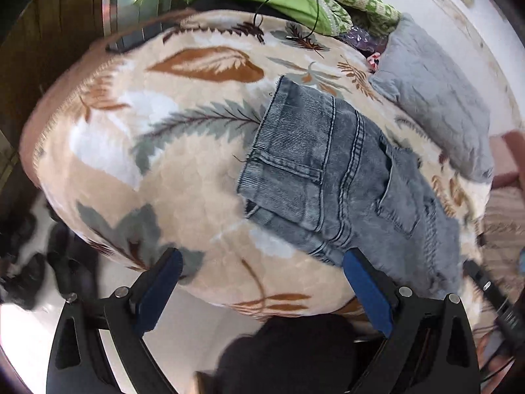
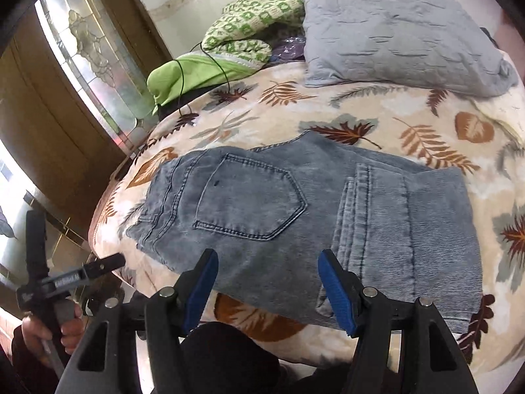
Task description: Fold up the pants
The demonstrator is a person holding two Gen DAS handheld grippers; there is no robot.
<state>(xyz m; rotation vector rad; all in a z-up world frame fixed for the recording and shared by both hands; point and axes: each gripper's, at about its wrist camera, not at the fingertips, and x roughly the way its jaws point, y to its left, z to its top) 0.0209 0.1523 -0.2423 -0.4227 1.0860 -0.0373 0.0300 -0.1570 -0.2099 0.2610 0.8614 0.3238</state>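
The jeans (image 2: 295, 216) lie folded compactly on the blanket (image 2: 361, 115); both the left gripper (image 1: 262, 262) and right gripper (image 2: 267, 262) hover open, empty. Folding looks nearly finished; next likely smoothing.

From my right wrist view the folded pants (image 2: 295, 216) lie on the blanket (image 2: 361, 121) just ahead of my right gripper (image 2: 267, 275); a pillow (image 2: 400, 36) sits behind them, a cloth heap (image 2: 242, 39) to its left (cable (image 2: 183, 75) draped over).
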